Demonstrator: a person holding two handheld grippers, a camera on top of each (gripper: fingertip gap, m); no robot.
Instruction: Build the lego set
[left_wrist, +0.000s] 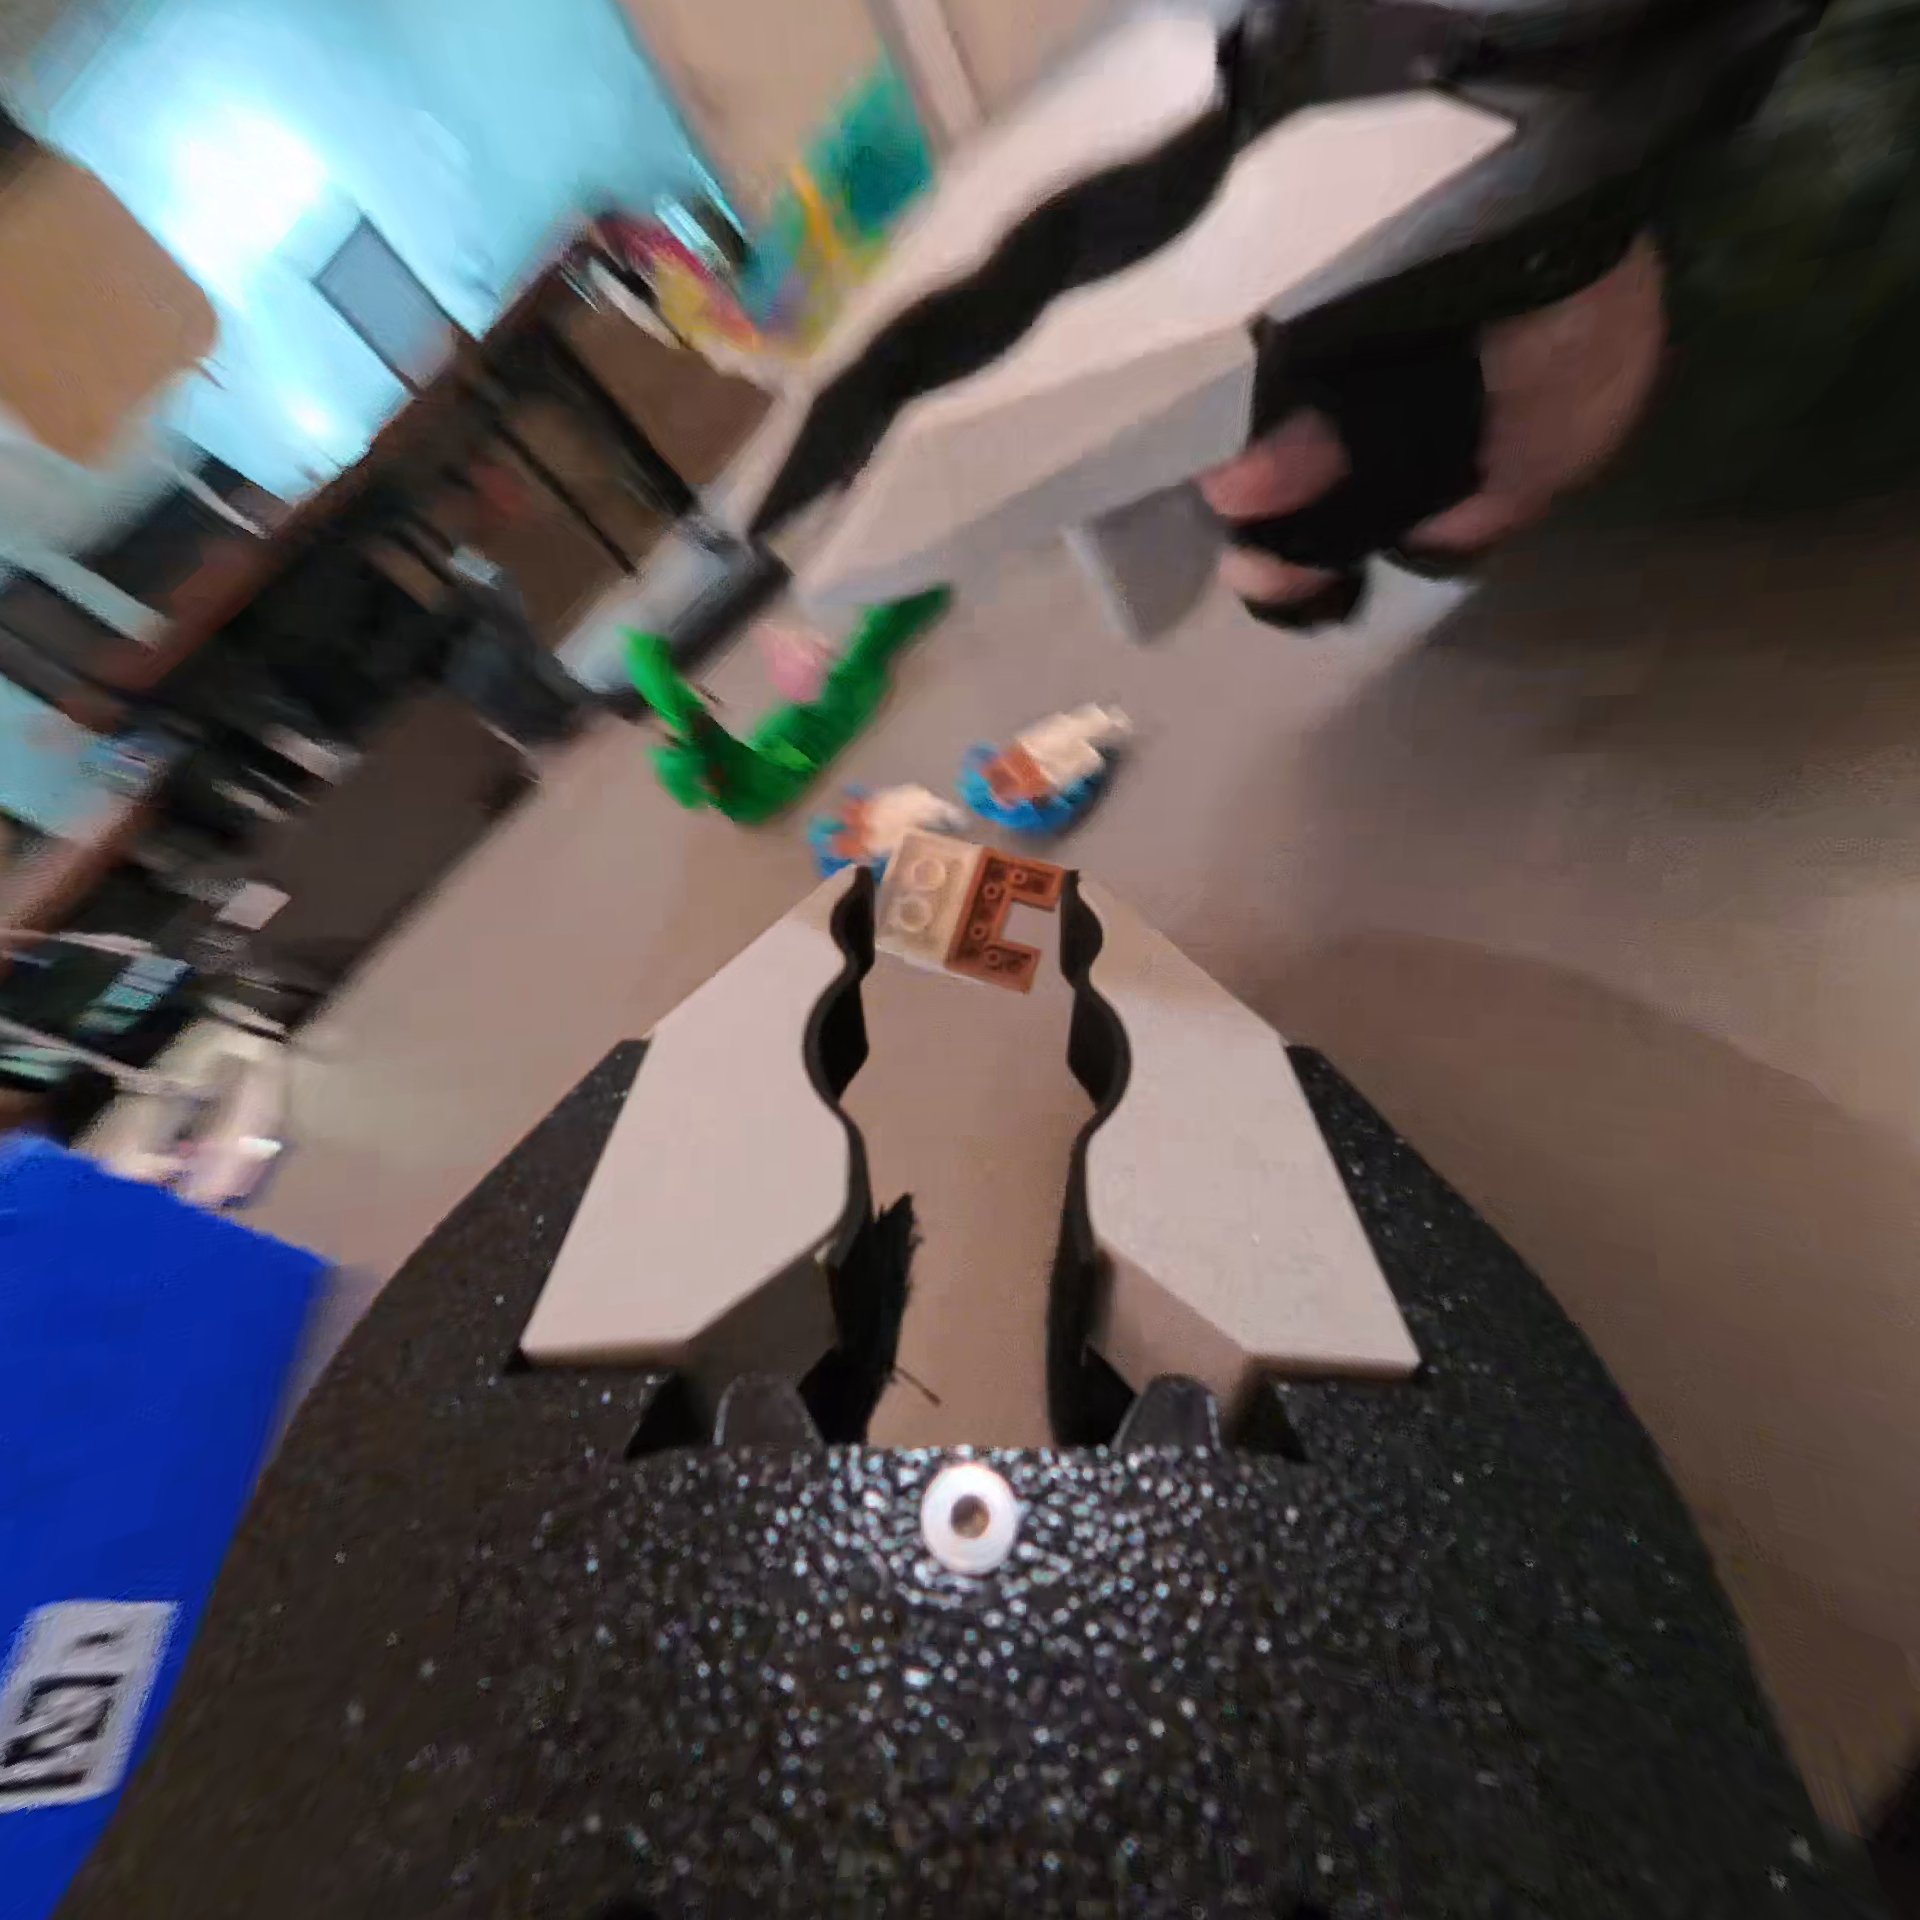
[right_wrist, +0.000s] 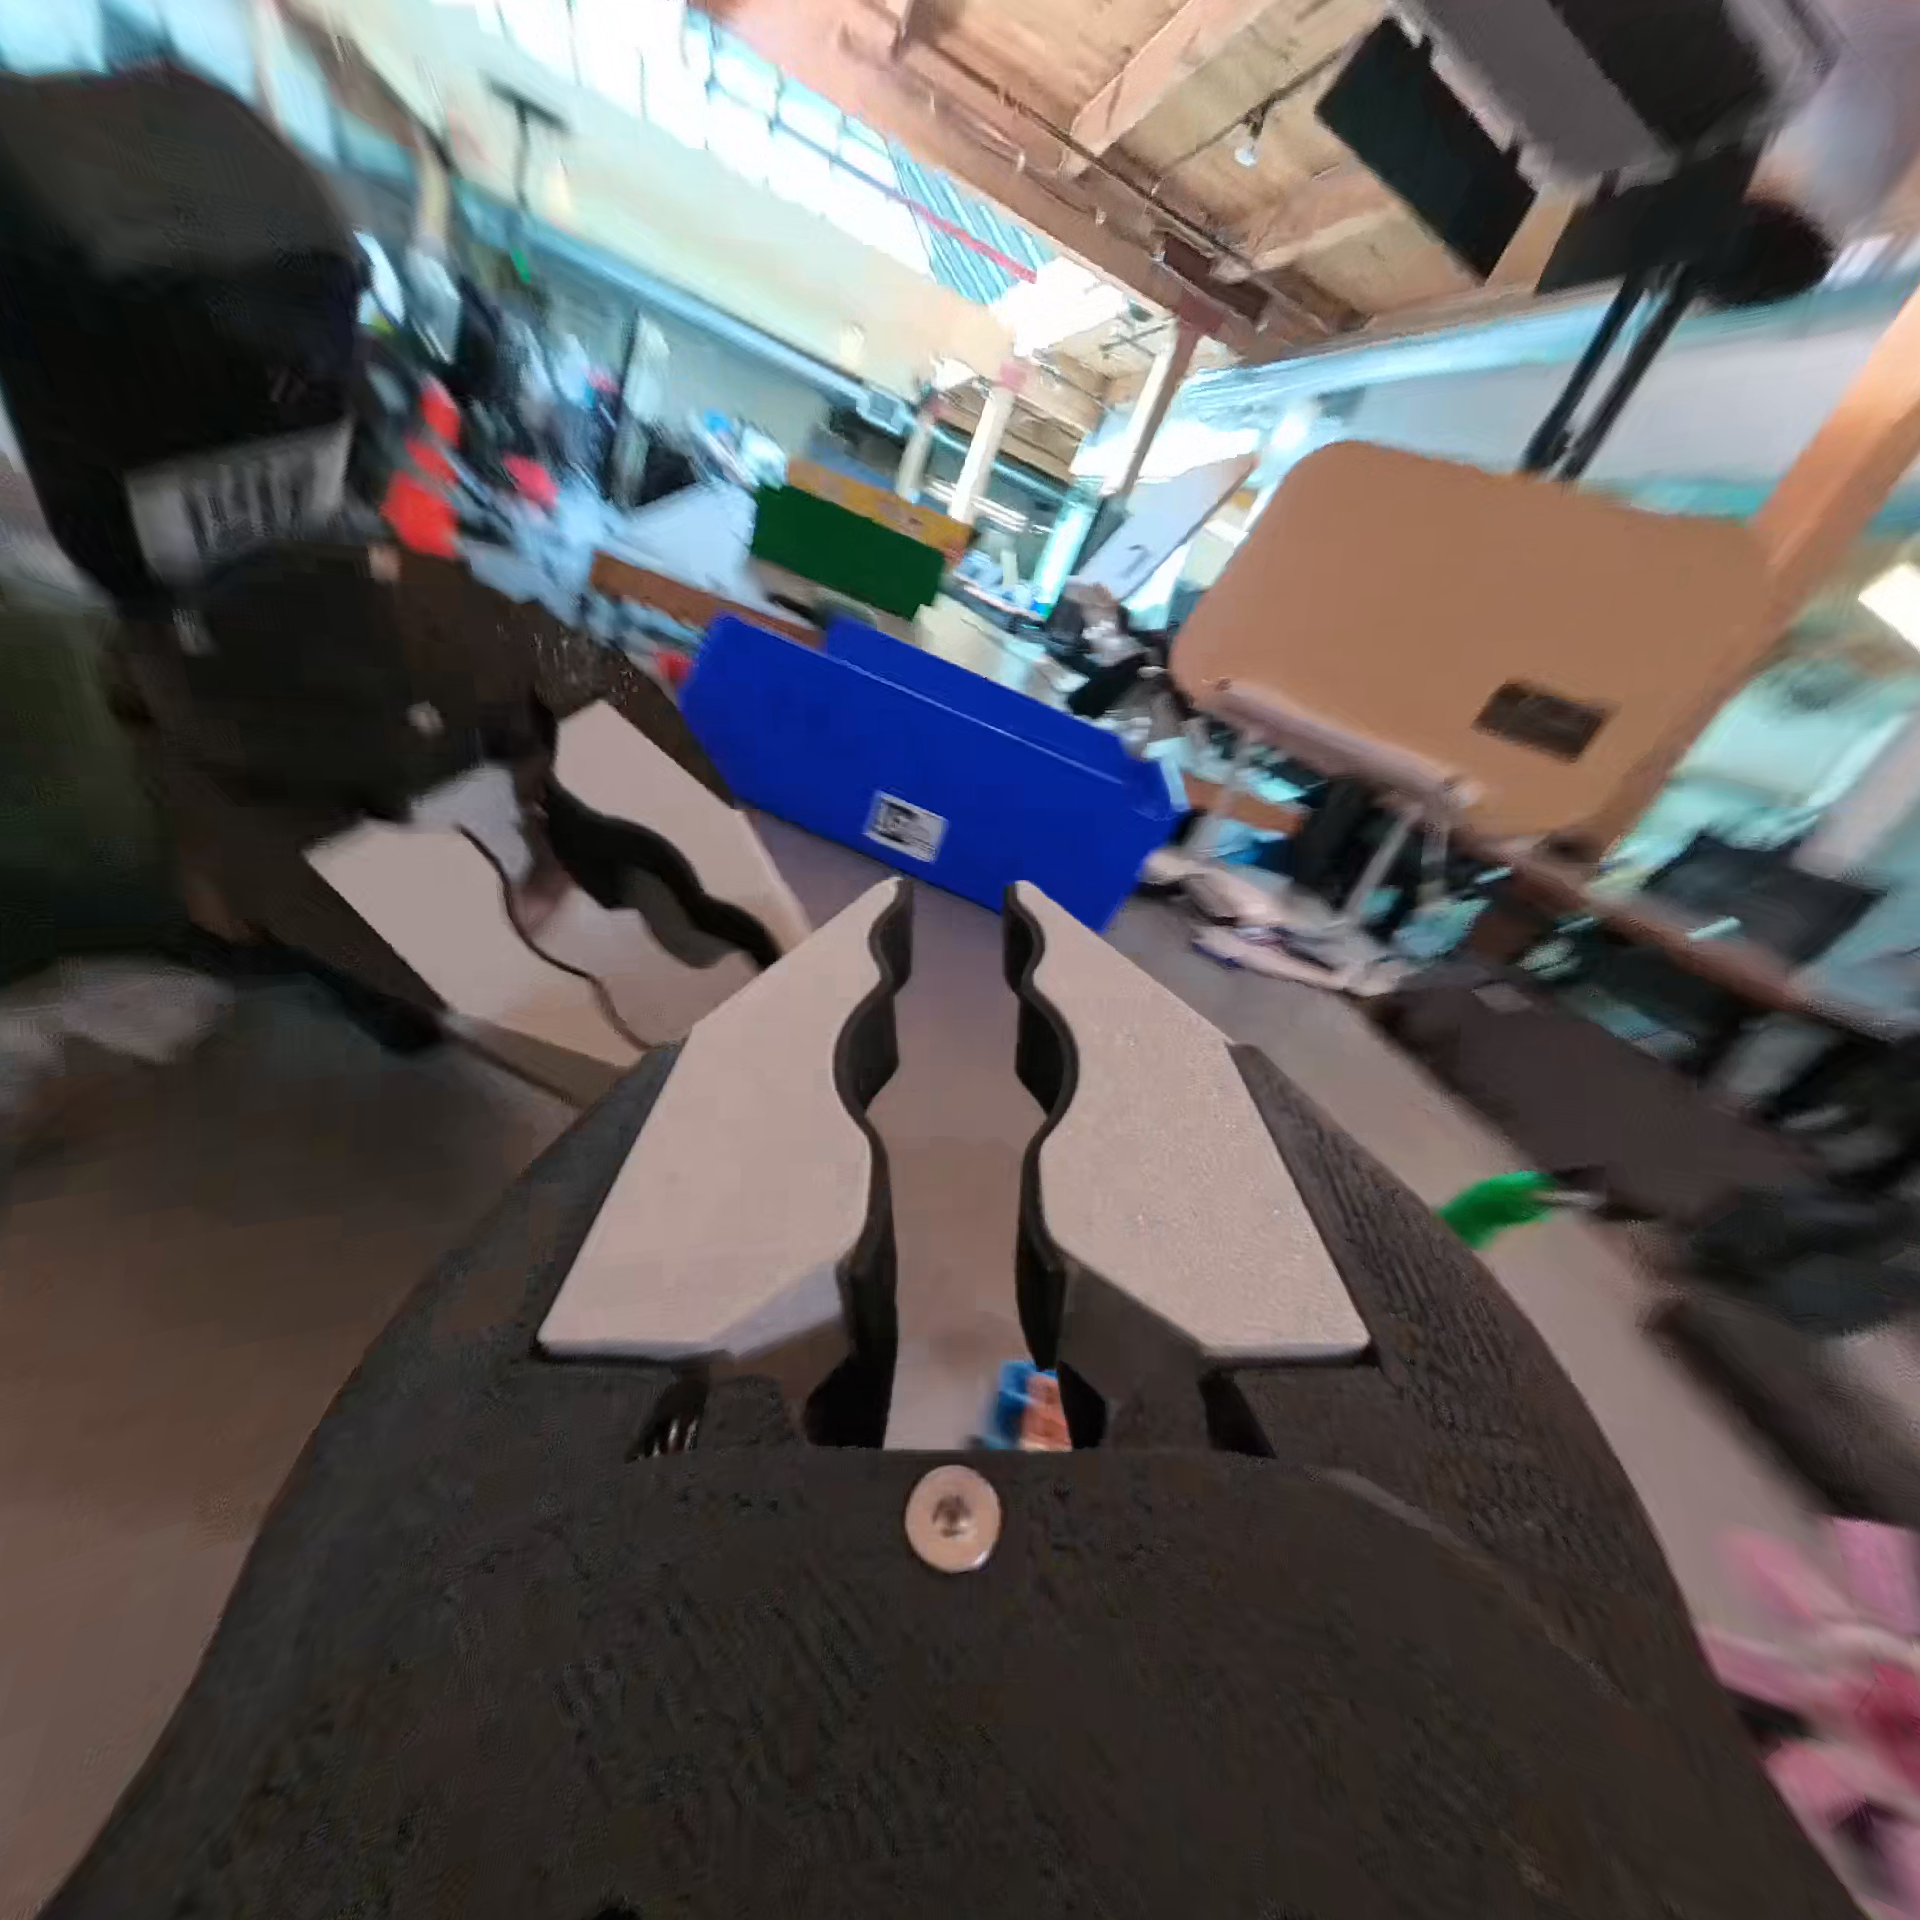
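In the left wrist view, a small assembly of toy building bricks (left_wrist: 961, 923), one white piece joined to a reddish-brown one, is gripped at the very tips of the left claw (left_wrist: 966, 909). It is pinched across its width, so the studded faces are turned up toward the camera and the rest of the channel between the pads is left bare. The piece is held clear of the bench (left_wrist: 1455, 1039), presumably lifted from the scatter beyond it.

Just past the tips, two more small brick builds in blue, white and brown (left_wrist: 1039, 774) are seen lying on the bench, and a green leafy toy piece (left_wrist: 769, 738) lies a little farther on (the blur hides its exact form). Above these the right claw (left_wrist: 831, 499) is carried in a gloved hand (left_wrist: 1455, 457), well off the surface.

In the right wrist view, the right claw's pads are set to a narrow gap with nothing between them; a blue and brown brick piece (right_wrist: 1023, 1403) is glimpsed beneath, on the bench. Farther off, a blue plastic bin (right_wrist: 914, 769) with a white label stands open-topped on the bench, near enough to be reached by either claw. A blurred workshop lies behind.
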